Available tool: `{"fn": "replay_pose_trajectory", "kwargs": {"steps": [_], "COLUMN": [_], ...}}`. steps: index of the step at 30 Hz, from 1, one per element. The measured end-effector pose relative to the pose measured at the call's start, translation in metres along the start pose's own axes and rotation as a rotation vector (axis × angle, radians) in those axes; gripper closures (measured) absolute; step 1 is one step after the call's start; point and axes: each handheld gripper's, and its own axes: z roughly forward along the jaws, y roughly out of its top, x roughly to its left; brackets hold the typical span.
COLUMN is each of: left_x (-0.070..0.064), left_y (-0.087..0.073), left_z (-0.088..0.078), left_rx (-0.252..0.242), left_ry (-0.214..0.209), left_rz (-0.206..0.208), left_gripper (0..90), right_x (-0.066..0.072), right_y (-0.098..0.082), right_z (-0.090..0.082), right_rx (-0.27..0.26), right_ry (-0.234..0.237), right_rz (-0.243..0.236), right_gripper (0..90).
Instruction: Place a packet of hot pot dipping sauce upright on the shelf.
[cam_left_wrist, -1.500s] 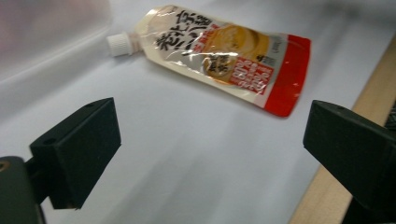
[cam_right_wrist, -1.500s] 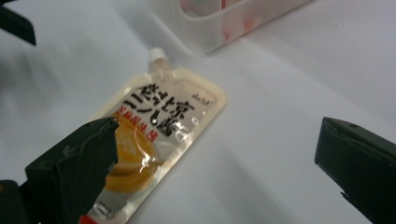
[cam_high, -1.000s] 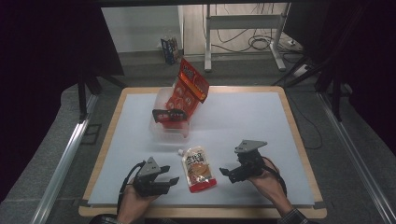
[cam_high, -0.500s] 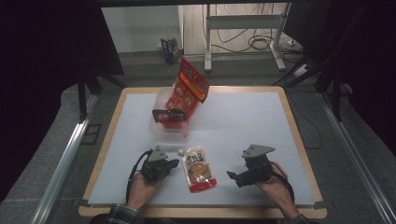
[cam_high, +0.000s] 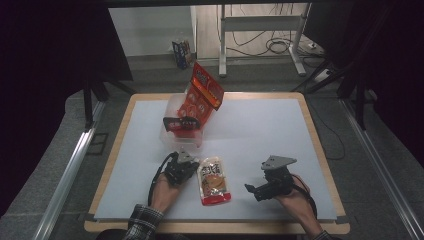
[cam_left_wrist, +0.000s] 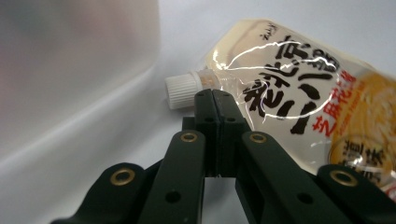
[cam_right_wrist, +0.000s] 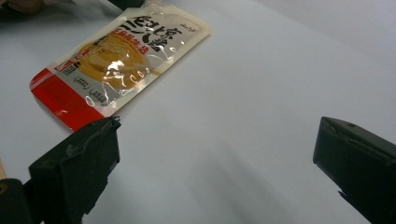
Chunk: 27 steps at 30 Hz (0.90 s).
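A spouted food pouch with black lettering, a yellow picture and a red bottom band lies flat on the white mat. My left gripper sits at its upper left corner. In the left gripper view its jaws are shut together, tips right by the pouch's white cap, nothing visibly between them. My right gripper rests to the pouch's right, pointing at it. In the right gripper view it stands wide open over bare mat, the pouch ahead at upper left.
A clear plastic box stands behind the pouch at the mat's middle left, holding a tall red snack bag and a dark packet. Its blurred wall fills the left of the left gripper view. The wooden table edge frames the mat.
My left gripper has moved forward and right, from the near left up to the pouch's cap. The right gripper has drifted slightly right and back toward the person.
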Motion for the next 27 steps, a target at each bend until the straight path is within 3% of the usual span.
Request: {"fn": "replay_pose_trajectory", "kwargs": {"steps": [14,19,27], "left_x": [-0.021,-0.029,-0.059], "left_y": [0.036,0.048,0.069], "left_z": [0.030,0.037,0.057], "left_rx": [0.031,0.065,0.063], "left_ry": [-0.066,-0.077,-0.136], "left_rz": [0.050,0.104,0.157], "left_gripper": [89.9,89.9,89.9], "right_x": [-0.004,-0.006,-0.008], "right_y": [-0.001,-0.002,-0.003], "right_z": [-0.001,-0.001,-0.001], "right_rx": [0.004,0.006,0.015], "right_ry": [-0.007,-0.009,-0.008], "right_rz": [0.010,0.013,0.017], "right_gripper": [0.4,0.4,0.4]}}
